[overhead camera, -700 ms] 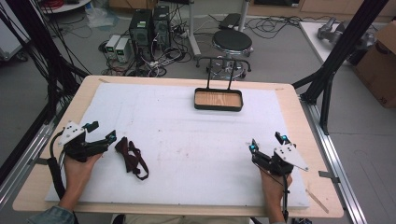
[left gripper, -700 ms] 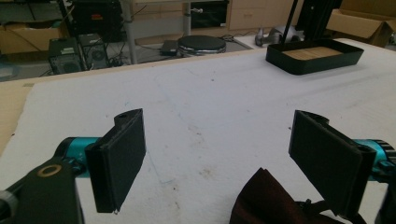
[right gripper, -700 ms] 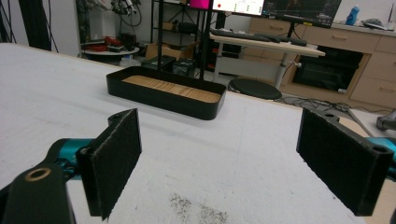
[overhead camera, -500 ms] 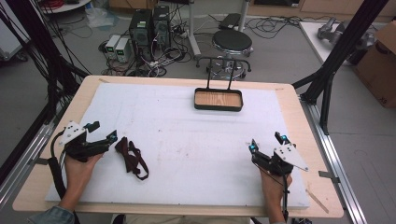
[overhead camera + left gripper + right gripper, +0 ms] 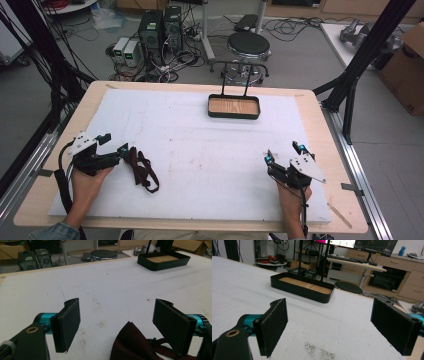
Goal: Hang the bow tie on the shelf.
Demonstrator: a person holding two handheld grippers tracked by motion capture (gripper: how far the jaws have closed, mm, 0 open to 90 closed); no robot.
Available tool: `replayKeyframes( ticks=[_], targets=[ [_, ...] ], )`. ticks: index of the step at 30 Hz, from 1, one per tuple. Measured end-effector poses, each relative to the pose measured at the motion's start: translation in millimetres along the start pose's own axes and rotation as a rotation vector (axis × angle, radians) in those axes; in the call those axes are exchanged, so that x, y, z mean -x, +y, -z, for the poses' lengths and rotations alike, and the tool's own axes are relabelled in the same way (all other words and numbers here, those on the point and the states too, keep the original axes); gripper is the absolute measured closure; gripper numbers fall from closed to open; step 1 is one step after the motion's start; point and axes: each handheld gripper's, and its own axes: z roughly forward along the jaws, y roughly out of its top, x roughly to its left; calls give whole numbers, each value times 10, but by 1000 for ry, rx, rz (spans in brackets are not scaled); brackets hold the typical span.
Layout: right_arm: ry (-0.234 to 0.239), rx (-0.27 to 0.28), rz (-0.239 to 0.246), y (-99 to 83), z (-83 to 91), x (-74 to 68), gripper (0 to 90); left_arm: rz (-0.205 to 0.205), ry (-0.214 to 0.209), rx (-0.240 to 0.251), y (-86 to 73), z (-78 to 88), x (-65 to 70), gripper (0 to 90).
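Where the white mat (image 5: 200,150) nears the person's left hand, 1 dark maroon bow tie (image 5: 141,167) lies flat on it, a crumpled bow of dull fabric with thin dark straps looping out on the side toward the person. In the left gripper view the bow tie (image 5: 132,345) shows as a pointed maroon fold low between the jaws, nearer the right-hand jaw, with a strap running under that jaw.

There is 1 bow tie, 1 black tray (image 5: 234,106), 2 grippers and 1 mat.

The left gripper (image 5: 114,151) lies just beside the bow tie, on the side away from the tray, held in the person's left hand (image 5: 87,182). Its jaws stand wide apart with the bow's near end between them; the pads do not press on the fabric, so nothing is gripped. Whether the right-hand jaw brushes the strap cannot be told.

The tray, a shallow oblong with a wooden floor (image 5: 163,258), stands well apart from the bow tie at the mat's far edge. The right gripper (image 5: 283,152) rests well apart from the bow tie, across the mat, its jaws spread wide over bare mat (image 5: 332,325), holding nothing.
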Motion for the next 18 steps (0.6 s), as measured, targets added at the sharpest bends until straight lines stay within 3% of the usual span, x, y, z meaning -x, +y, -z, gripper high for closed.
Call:
replayKeyframes(
  ticks=[5, 11, 18],
  targets=[
    [0, -3, -1, -1, -3, -2, 133, -5, -11, -52, -39, -75, 57, 243],
    [-3, -11, 11, -1, -5, -10, 133, 26, -47, -134, -85, -165, 113, 265],
    [-3, -15, 23, 1, -5, -27, 133, 59, -5, -188, -110, -130, 152, 282]
  ],
)
